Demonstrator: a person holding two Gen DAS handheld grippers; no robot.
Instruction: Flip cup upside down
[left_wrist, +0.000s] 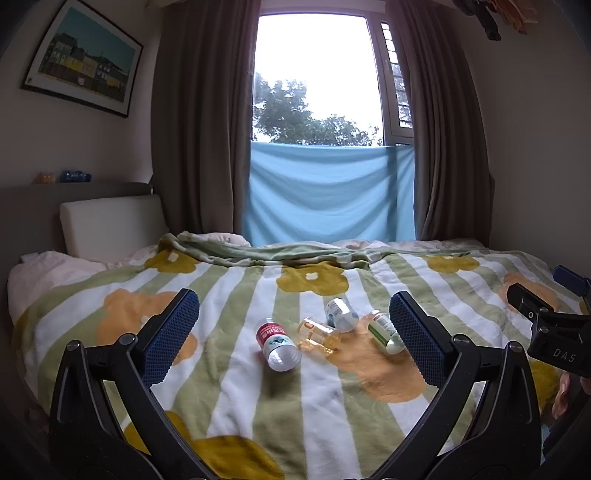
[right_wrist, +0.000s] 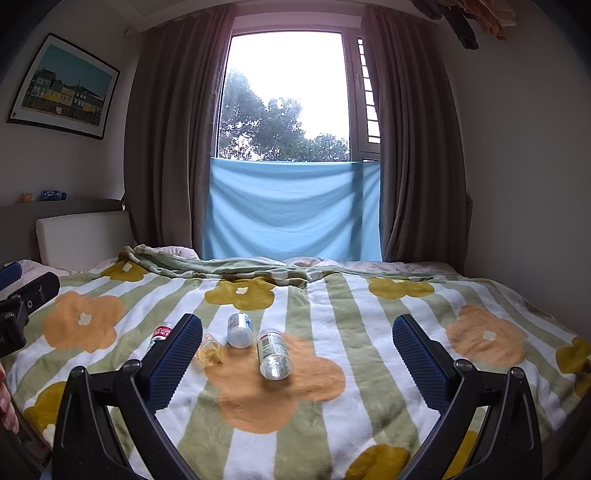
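- Lying on their sides in a loose cluster on the flowered blanket (left_wrist: 258, 413), mid-bed and well short of the far folded edge: four small clear containers, none standing.
- Looks most cup-like: the amber-tinted cup (left_wrist: 319, 336), tipped over, long axis roughly across the bed, wide end toward the near edge in the right view (right_wrist: 210, 352).
- Flanked by the red-label bottle (left_wrist: 277, 343) on one side, the white-label bottle (left_wrist: 341, 314) just behind, the green-label bottle (left_wrist: 384, 332) on the other.
- Left gripper (left_wrist: 295, 334): spread wide, holding nothing, cluster dead ahead between its pads.
- Right gripper (right_wrist: 297, 347): also spread and empty; green-label bottle (right_wrist: 273, 354) ahead, amber cup half hidden by its left pad.
- Judged nearer and better lined up: left gripper; pinch across the cup's short width, lift, rotate mouth-down.
- Risk: soft blanket, crowded neighbours.
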